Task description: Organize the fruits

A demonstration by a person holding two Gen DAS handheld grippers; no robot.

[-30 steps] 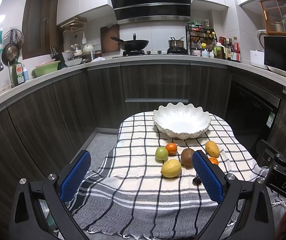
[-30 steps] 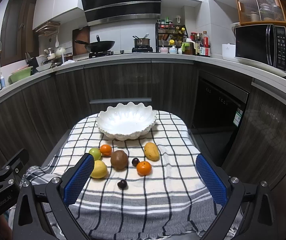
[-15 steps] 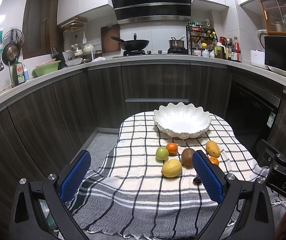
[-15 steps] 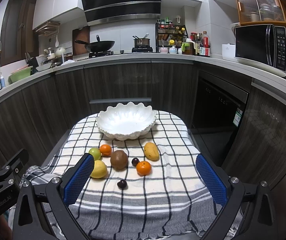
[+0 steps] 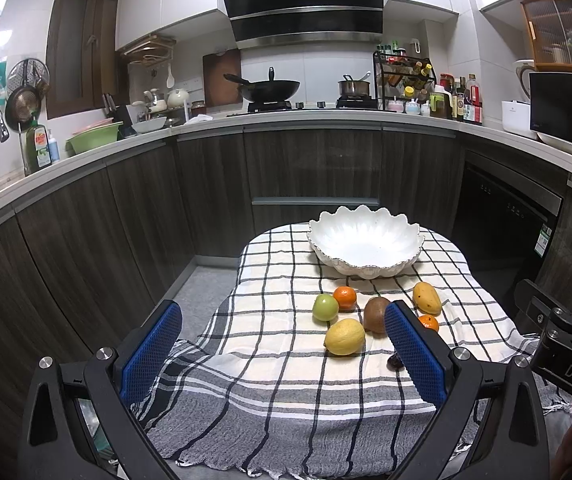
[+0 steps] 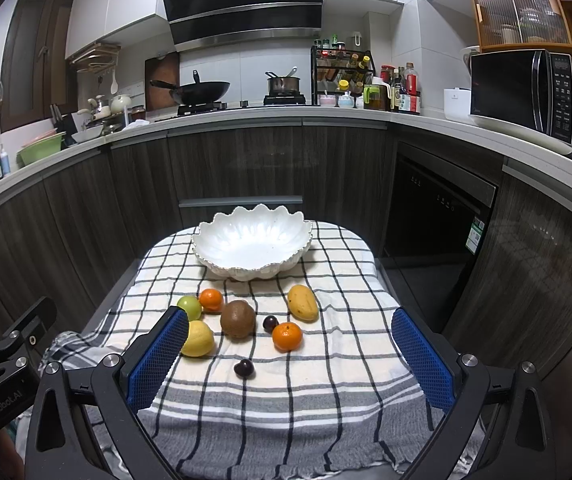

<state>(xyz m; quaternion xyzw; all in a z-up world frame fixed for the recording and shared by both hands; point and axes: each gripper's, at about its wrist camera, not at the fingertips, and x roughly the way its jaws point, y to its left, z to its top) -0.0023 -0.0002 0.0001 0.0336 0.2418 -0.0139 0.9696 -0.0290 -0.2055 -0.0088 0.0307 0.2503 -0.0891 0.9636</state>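
The left gripper point(image 5: 281, 344) hangs over the near edge of the checked cloth point(image 5: 269, 380), jaws wide apart and holding nothing. The right gripper point(image 6: 290, 352) is level with it, also spread wide and empty.

On the cloth, from the left in the right wrist view: a green apple point(image 6: 189, 307) with a lemon point(image 6: 197, 338) just in front of it, half hidden by the left blue pad; a small orange point(image 6: 211, 300) touching the apple; a kiwi point(image 6: 237, 319) near the middle; a dark cherry point(image 6: 270, 323) just beside it, and a second cherry point(image 6: 243, 368) nearer the camera, apart from the rest; a larger orange point(image 6: 287, 336); and a mango point(image 6: 303, 303) farthest right. None of the fruit is in the bowl point(image 6: 221, 258) — white, scalloped, it sits at the far end of the cloth, behind the fruit.
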